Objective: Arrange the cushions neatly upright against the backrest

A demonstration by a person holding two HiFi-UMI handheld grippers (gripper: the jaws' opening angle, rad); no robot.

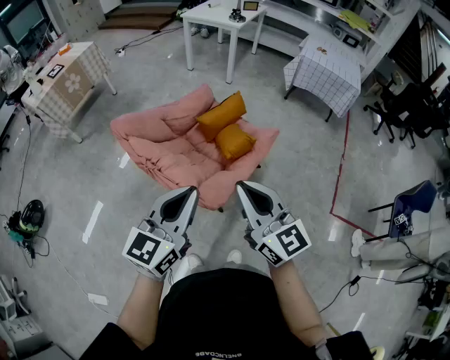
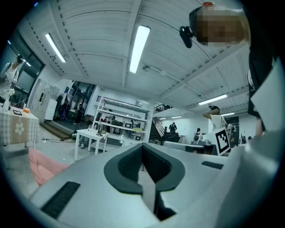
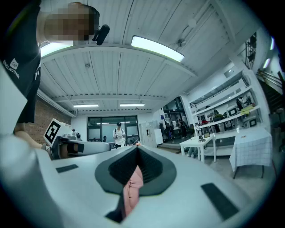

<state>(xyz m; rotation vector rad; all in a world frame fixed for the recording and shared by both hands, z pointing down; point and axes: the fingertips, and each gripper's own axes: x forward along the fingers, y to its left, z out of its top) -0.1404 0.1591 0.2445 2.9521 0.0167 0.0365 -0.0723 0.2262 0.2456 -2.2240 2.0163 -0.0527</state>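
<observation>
Here we hold both tongs out in front of our chest, side by side and well apart, forearms bare and bent forward from a black shirt. The left tongs [image 1: 190, 190] angle slightly to the right and the right tongs [image 1: 241, 185] slightly to the left, so the two tips lean toward each other without touching. Each one's marker cube sits near our body, the left cube [image 1: 150, 251] and the right cube [image 1: 288, 242], just above the wrists.

In the left gripper view the left tongs [image 2: 142, 145] have their dark pads meeting at the tip with nothing caught between them. In the right gripper view the right tongs [image 3: 136, 148] are likewise pressed together and empty; the pink strip showing in the slot behind the tips is the sofa [image 3: 132, 191] beyond.

Ahead of both tips, well apart from them, the pink floor sofa [image 1: 165, 151] lies spread on the grey floor. On it rest two orange cushions: the farther cushion [image 1: 222, 114] is propped up at a tilt, and the nearer cushion [image 1: 234, 140] lies just in front of it, touching it, closer to the right tongs than to the left. Beyond the sofa stands a white table [image 1: 223, 21], and off to the right of the right tongs a table with a checked cloth [image 1: 330, 70].
</observation>
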